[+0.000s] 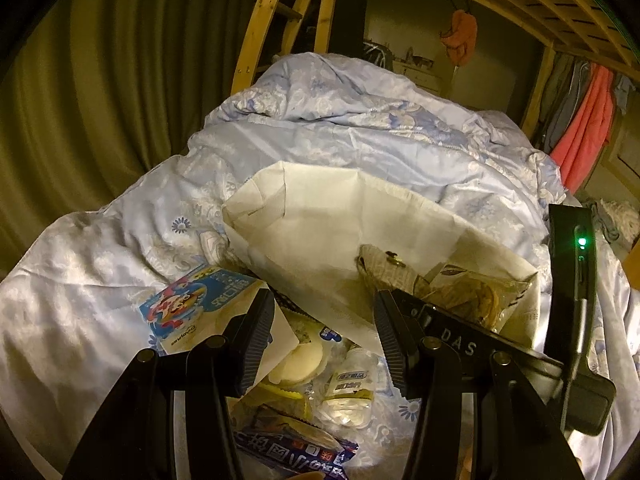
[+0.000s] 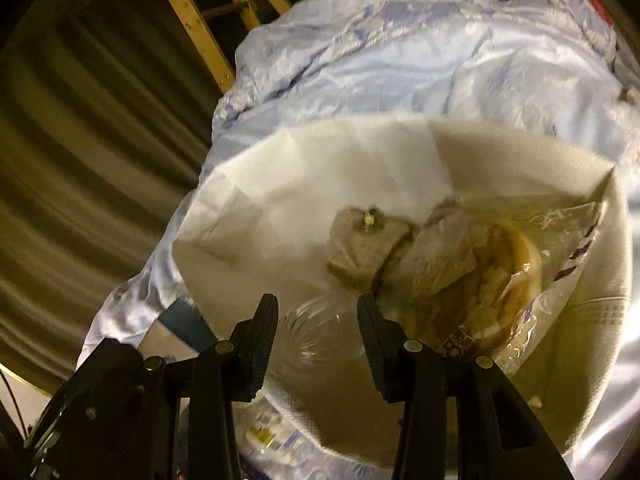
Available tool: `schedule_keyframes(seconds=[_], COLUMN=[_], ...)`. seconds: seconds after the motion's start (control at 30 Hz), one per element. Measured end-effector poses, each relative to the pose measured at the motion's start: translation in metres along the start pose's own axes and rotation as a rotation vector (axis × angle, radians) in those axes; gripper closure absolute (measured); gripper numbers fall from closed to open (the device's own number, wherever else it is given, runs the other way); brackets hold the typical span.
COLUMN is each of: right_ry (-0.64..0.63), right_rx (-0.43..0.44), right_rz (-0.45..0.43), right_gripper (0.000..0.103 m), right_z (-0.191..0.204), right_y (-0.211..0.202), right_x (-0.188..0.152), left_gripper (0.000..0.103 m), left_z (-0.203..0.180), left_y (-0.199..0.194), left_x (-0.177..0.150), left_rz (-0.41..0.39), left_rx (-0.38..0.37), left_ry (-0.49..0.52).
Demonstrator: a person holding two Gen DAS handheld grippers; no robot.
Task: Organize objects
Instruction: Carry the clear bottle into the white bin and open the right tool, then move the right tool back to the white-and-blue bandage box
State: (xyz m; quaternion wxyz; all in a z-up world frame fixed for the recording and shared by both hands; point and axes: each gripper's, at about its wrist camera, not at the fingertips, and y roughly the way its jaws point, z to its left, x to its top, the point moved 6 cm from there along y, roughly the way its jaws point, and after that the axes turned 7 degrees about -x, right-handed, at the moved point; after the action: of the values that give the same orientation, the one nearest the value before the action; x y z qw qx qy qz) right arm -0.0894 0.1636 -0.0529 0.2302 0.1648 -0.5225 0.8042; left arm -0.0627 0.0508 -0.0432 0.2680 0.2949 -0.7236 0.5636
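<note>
A white bag (image 1: pixel 328 216) (image 2: pixel 280 184) lies open on the quilt. Inside it are a grey woven pouch (image 1: pixel 384 264) (image 2: pixel 360 248) and a clear packet of biscuits (image 1: pixel 472 296) (image 2: pixel 492 280). My right gripper (image 2: pixel 316 320) is over the bag's mouth, shut on a crinkled clear plastic packet (image 2: pixel 312 336). Its black body (image 1: pixel 460 344) shows in the left wrist view. My left gripper (image 1: pixel 320 340) stands open at the bag's near rim, above loose snacks: a blue cartoon packet (image 1: pixel 188 308), a round white wafer pack (image 1: pixel 296 364), a small clear packet (image 1: pixel 348 392) and a blue wrapper (image 1: pixel 288 452).
A rumpled pale blue floral quilt (image 1: pixel 360 128) covers the bed. An olive curtain (image 1: pixel 80 100) hangs on the left, and the wooden bunk frame (image 1: pixel 260 32) rises behind. Clothes (image 1: pixel 588 120) hang at the far right.
</note>
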Motion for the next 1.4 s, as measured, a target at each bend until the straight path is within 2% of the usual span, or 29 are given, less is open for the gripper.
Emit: schedule_keyframes(seconds=[0.2,0.37,0.73,0.83,1.0,1.13,1.17,1.2,1.4], right_ry=[-0.011,0.035,0.155,0.165,0.151,0.115,0.104,0.098,0.039], right_rx=[-0.045,-0.033,0.105,0.108,0.116,0.088,0.080,0.084,0.164], right_rz=[-0.005,-0.043,-0.143,-0.151,-0.153,-0.194,-0.209,-0.215,-0.200], right_gripper=[0.063,0.062,0.061,0.056,0.053,0.053,0.048,0.043,0.038], right_z=[0.002,-0.001,-0.006,-0.005,0.003,0.011,0.014,0.016,0.037], right_y=[-0.008,-0.019,-0.049,-0.056,-0.065,-0.075,-0.078,-0.080,-0.084], right_x=[-0.004,-0.001,0.012,0.014,0.015,0.017,0.017,0.018,0.016], left_gripper=[0.053,0.053,0.053,0.053,0.053,0.053,0.053,0.053,0.053], left_z=[0.002,0.003,0.005,0.007,0.015,0.022,0.024,0.026,0.039], left_y=[-0.001,-0.001,-0.004,-0.006,-0.011,-0.017,-0.019,-0.021,-0.034], left_x=[-0.001,-0.001,-0.001,0.000,0.001,0.004,0.005,0.006,0.012], left_rz=[0.001,-0.001,-0.006,-0.014,-0.028,-0.050,-0.057,-0.061,-0.106], left_rx=[-0.002,-0.002,-0.009,-0.006,0.000,0.004,0.006,0.007,0.008], left_ry=[-0.004,0.005,-0.001,-0.006,-0.028,-0.057,-0.067,-0.074,-0.136])
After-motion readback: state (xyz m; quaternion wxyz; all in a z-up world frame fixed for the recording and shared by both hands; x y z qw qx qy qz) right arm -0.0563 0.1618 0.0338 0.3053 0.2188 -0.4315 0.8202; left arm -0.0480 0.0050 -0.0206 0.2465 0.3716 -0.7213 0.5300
